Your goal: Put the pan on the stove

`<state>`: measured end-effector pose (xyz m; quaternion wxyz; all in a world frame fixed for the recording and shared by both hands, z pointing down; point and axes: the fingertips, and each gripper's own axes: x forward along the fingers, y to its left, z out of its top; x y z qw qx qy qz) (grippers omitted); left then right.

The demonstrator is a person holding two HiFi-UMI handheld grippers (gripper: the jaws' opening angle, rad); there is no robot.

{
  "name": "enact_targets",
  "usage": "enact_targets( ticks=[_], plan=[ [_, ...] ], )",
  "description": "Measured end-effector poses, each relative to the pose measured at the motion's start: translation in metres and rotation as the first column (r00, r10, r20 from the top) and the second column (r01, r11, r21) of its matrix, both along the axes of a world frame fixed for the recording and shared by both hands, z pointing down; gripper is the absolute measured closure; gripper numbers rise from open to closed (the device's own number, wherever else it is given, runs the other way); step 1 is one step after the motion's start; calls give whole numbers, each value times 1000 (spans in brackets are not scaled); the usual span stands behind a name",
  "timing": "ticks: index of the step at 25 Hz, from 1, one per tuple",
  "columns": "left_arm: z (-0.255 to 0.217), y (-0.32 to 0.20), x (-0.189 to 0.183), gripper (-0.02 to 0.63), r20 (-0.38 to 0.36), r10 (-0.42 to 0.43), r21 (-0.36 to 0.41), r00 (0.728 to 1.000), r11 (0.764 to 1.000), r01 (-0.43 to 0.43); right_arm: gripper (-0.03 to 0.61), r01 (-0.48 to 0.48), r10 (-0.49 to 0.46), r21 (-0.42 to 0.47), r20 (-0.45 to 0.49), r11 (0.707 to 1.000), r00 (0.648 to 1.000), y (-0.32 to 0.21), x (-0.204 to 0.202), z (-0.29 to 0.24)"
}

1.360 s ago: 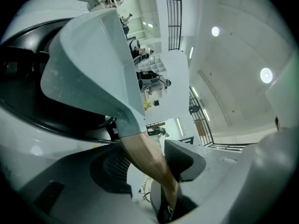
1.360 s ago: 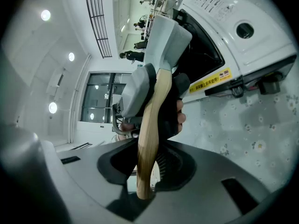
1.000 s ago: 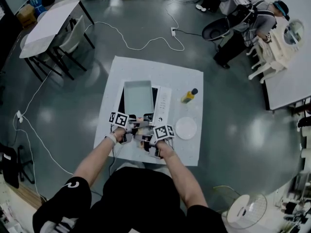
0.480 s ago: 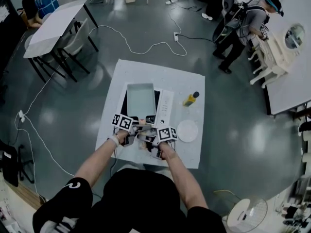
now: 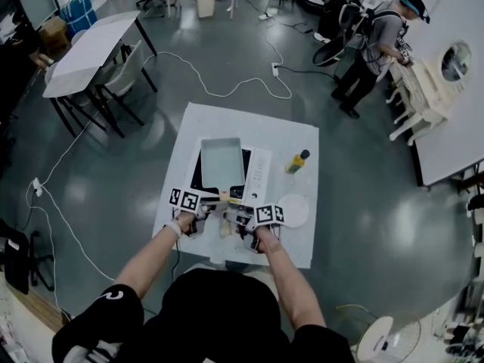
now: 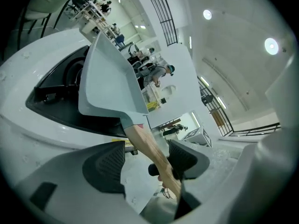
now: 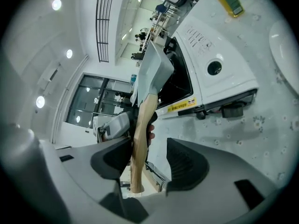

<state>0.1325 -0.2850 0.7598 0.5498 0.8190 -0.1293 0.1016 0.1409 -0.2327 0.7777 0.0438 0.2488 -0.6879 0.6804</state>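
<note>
The grey rectangular pan (image 5: pixel 221 162) rests on the black-topped stove (image 5: pixel 257 174), and its wooden handle (image 5: pixel 224 206) points toward me. My left gripper (image 5: pixel 208 212) and right gripper (image 5: pixel 240 216) flank that handle. In the left gripper view, the pan (image 6: pixel 112 78) sits ahead. Its handle (image 6: pixel 149 148) runs between the jaws of the left gripper (image 6: pixel 147 160), beside the right pad, with the left pad well off it. In the right gripper view, the handle (image 7: pixel 142 125) lies by the left pad of the right gripper (image 7: pixel 150 162). Both pairs of jaws have just been opening and stand open.
The stove stands on a white-clothed table (image 5: pixel 249 119). A yellow bottle with a dark cap (image 5: pixel 296 161) stands right of the stove, and a white plate (image 5: pixel 292 210) lies near my right gripper. Cables trail over the floor, and people stand at the far right.
Both grippers have spread their jaws and eased a little apart from the handle. The pan stays on the stove.
</note>
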Motion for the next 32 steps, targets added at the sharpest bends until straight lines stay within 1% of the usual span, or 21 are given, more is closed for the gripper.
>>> enact_targets(
  ticks=[2,5,9,12,15,17,20,22,25,29,32],
  plan=[
    [-4,0,-6,336,11,-4,21,1000,1000,4,367,-22,22,22,-28,1000,999,-4,7,-2],
    [-11,-1,-13,336,31,-12,43,999,999,10,371,-47,55,87,-86,995,995,-17,20,-7],
    [-23,-2,-21,339,56,-33,84,998,996,28,386,-79,106,161,-166,984,980,-27,40,-17],
    [-33,-8,-28,342,66,-61,125,996,991,53,394,-81,140,232,-247,969,959,-37,52,-27],
    [-47,-13,-34,357,71,-98,174,993,981,85,420,-55,164,313,-335,948,928,-44,61,-37],
    [-59,-18,-39,389,74,-127,218,989,970,109,438,-35,180,360,-379,932,908,-48,64,-47],
    [-79,-24,-47,458,69,-172,283,983,948,146,463,-11,205,414,-428,910,880,-53,67,-61],
    [-91,-27,-51,506,60,-200,322,978,931,171,477,2,225,449,-451,894,864,-55,69,-72],
    [-109,-30,-58,558,49,-236,371,970,906,202,495,14,253,492,-471,870,845,-59,71,-88],
    [-129,-32,-65,589,23,-271,402,962,884,240,514,6,288,533,-466,846,837,-60,71,-112],
    [-142,-30,-68,603,25,-280,445,960,863,240,526,11,309,561,-471,827,826,-61,70,-123]
  ],
)
